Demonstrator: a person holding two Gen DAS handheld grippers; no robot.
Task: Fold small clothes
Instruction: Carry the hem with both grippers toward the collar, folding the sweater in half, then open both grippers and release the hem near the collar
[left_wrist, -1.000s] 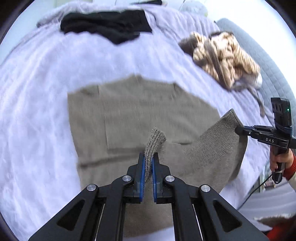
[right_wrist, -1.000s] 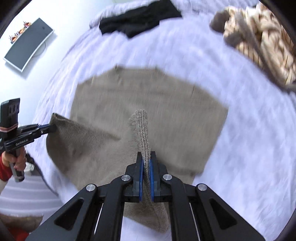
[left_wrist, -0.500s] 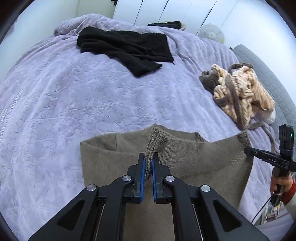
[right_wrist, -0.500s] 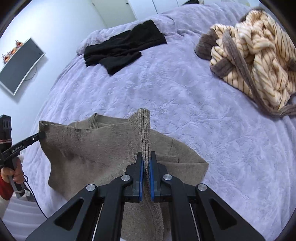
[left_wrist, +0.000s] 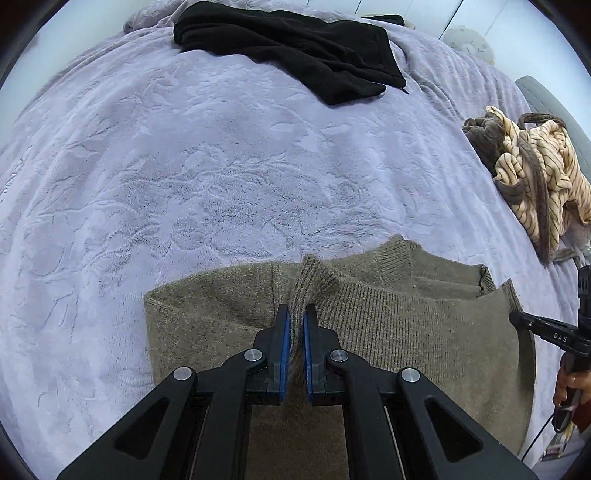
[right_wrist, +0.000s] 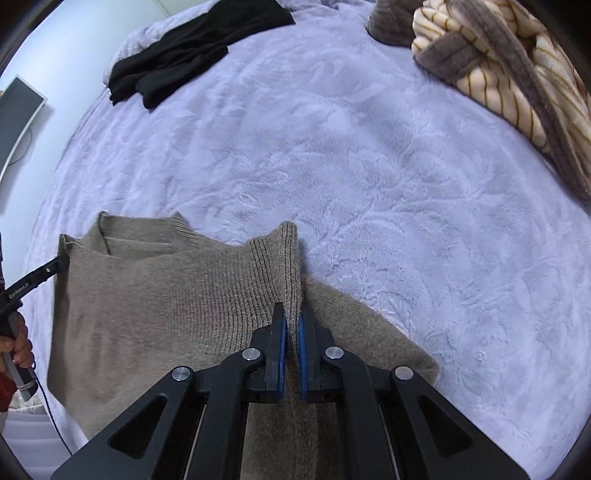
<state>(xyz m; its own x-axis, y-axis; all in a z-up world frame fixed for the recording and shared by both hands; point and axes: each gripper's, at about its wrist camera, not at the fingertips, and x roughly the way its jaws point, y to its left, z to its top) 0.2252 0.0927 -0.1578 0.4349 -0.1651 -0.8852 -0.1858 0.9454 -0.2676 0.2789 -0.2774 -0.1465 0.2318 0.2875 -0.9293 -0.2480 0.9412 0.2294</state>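
A taupe knit sweater (left_wrist: 406, 325) lies on the lilac bed cover, its ribbed hem doubled up over the body as far as the collar (left_wrist: 397, 254). My left gripper (left_wrist: 294, 314) is shut on one corner of that hem, low over the cover. My right gripper (right_wrist: 291, 314) is shut on the other ribbed corner (right_wrist: 284, 251). The right gripper also shows at the right edge of the left wrist view (left_wrist: 517, 317), and the left one at the left edge of the right wrist view (right_wrist: 62, 260). The sweater (right_wrist: 155, 302) hangs taut between them.
A black garment (left_wrist: 295, 48) lies at the far side of the bed cover (left_wrist: 184, 166). A cream and brown striped garment (left_wrist: 535, 173) is bunched at the right. A monitor (right_wrist: 14, 122) stands off the bed to the left. A hand (right_wrist: 18, 343) grips the left handle.
Both grippers carried the hem forward over the sweater and down toward the bed. The spread body is now covered by the folded half, with the hem near the collar.
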